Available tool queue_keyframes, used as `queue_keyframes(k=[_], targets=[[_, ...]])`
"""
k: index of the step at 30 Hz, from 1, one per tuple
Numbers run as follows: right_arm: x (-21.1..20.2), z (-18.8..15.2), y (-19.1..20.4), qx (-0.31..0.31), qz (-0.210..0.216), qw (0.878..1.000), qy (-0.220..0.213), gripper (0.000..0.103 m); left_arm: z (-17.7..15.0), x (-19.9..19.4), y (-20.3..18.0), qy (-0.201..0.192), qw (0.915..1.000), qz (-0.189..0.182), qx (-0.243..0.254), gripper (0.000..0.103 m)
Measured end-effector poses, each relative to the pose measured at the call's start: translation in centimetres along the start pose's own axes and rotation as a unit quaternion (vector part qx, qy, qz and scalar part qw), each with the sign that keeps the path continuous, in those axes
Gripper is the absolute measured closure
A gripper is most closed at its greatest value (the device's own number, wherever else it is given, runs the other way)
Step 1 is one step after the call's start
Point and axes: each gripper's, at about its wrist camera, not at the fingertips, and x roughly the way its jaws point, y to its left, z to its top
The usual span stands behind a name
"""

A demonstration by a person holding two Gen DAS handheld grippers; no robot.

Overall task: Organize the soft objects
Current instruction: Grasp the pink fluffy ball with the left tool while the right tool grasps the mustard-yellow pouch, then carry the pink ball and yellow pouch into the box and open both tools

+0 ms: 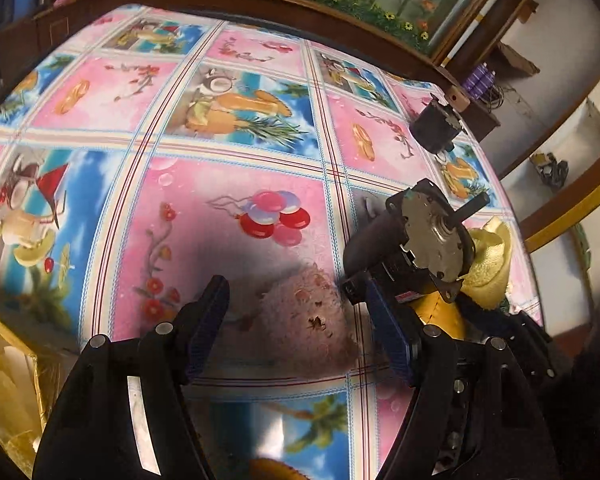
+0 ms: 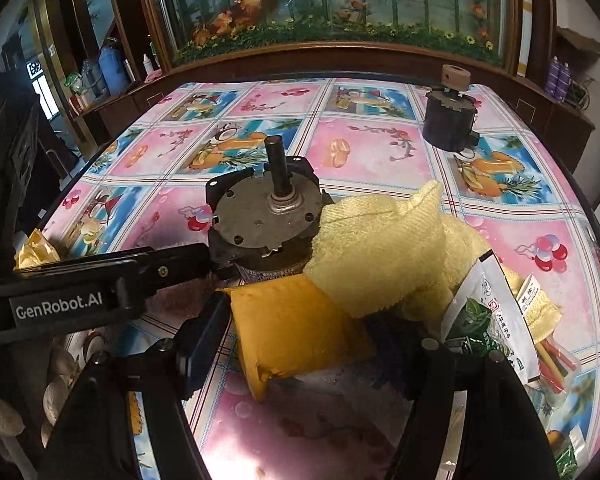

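Left wrist: left tongs (image 1: 296,316) agape, empty, above desk (image 1: 236,144); motor (image 1: 428,240) beside.

Right wrist: right tongs (image 2: 320,344) spread around orange pad (image 2: 296,328), unpinched. Yellow cloth (image 2: 384,248) limp, light; best pinched at a fold.

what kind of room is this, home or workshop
Most likely a lived-in home room. A table wears a cartoon fruit-print tablecloth, a large framed bamboo-and-flower picture hangs behind it, and side shelves hold bottles. The old motors look like stray items.
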Motion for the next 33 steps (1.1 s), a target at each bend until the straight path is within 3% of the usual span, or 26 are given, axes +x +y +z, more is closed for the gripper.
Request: queue_keyframes(k=[5, 7, 8, 9, 13, 15, 25, 33], targets=[[0.3, 0.1, 0.5, -0.015, -0.01, 1.0, -0.008, 0.031, -0.6, 0.2, -1.0, -0.01, 0.9994, 0.013, 0.031, 0.035], [0.3, 0.0, 0.7, -0.024, -0.013, 1.0, -0.013, 0.032, -0.6, 0.2, -1.0, -0.007, 0.9995, -0.005, 0.031, 0.051], [0.4, 0.0, 0.7, -0.026, -0.013, 0.999, -0.014, 0.033, -0.6, 0.3, -1.2, -0.001, 0.9995, -0.006, 0.032, 0.07], [0.4, -0.1, 0.8, -0.03, -0.013, 0.999, -0.013, 0.036, -0.7, 0.4, -1.5, 0.004, 0.9993, 0.002, 0.038, 0.075], [-0.4, -0.3, 1.4, -0.043, -0.002, 0.999, -0.016, 0.053, -0.9, -0.1, -1.6, -0.002, 0.9996, -0.001, 0.03, 0.077], [-1.0, -0.3, 1.4, -0.037, 0.007, 0.999, -0.018, 0.057, -1.0, -0.7, -1.4, -0.005, 0.9997, -0.011, 0.022, 0.077], [-4.8, -2.3, 0.2, 0.017, 0.079, 0.997, -0.007, 0.058, -3.3, -5.0, -1.0, -0.023, 0.9978, -0.061, 0.004, 0.077], [-8.6, -4.6, 0.4, 0.027, 0.095, 0.995, -0.026, 0.058, -5.9, -8.6, -1.8, -0.036, 0.995, -0.093, 0.003, 0.077]])
